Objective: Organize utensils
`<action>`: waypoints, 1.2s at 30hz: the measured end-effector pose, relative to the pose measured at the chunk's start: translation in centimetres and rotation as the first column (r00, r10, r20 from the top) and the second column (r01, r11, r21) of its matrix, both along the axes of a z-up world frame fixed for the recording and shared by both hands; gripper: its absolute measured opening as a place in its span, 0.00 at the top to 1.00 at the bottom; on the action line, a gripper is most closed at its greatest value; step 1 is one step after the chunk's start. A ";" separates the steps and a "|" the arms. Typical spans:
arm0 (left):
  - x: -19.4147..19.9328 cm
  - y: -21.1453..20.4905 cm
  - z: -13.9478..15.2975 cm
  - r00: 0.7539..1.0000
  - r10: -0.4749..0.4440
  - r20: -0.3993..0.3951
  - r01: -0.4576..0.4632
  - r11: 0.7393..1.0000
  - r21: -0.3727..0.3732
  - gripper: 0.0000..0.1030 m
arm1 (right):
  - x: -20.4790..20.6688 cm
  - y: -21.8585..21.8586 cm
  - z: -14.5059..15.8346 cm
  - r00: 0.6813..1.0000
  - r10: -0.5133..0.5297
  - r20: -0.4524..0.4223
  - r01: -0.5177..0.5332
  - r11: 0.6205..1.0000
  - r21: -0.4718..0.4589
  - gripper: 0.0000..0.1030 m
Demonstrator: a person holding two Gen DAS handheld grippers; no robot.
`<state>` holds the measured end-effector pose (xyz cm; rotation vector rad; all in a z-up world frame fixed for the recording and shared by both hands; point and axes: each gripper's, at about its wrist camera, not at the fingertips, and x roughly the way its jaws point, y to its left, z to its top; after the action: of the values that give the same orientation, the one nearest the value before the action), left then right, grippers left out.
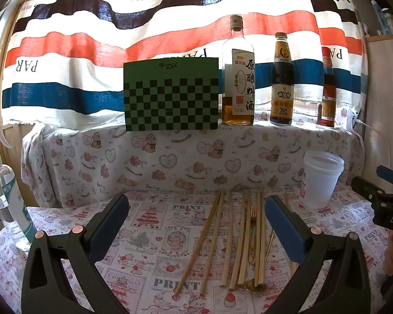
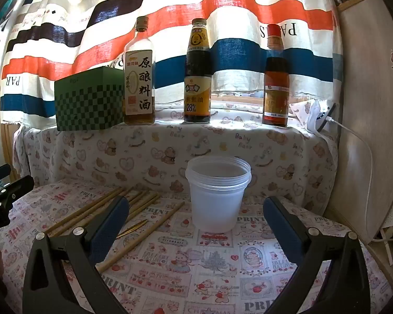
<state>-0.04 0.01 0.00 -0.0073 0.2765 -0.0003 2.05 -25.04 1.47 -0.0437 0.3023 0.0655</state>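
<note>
The left gripper stands with its jaws spread wide and nothing between the pads, above the printed tablecloth. Just ahead lie the wooden chopsticks side by side, with a golden fork and perhaps a spoon among them. The right gripper is equally spread and empty, facing the upright plastic cup. Three sauce bottles stand far behind on the ledge.

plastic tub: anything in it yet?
Empty. The plastic tub stands upright with nothing inside; the chopsticks all lie on the tablecloth.
</note>
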 end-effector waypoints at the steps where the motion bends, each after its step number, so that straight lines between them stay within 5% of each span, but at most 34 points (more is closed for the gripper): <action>1: 0.0 0.0 0.0 1.000 0.000 -0.001 0.000 1.000 0.000 0.00 | 0.0 0.0 0.0 1.000 -0.002 0.007 0.002 1.000 0.001 0.00; 36: 0.1 0.0 0.0 1.000 0.004 -0.011 -0.004 1.000 0.005 0.00 | 0.0 0.1 -0.1 1.000 -0.002 0.000 0.002 1.000 -0.003 0.00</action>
<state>0.01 0.01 -0.01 -0.0027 0.2875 0.0043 2.06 -24.95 1.38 -0.0465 0.3020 0.0632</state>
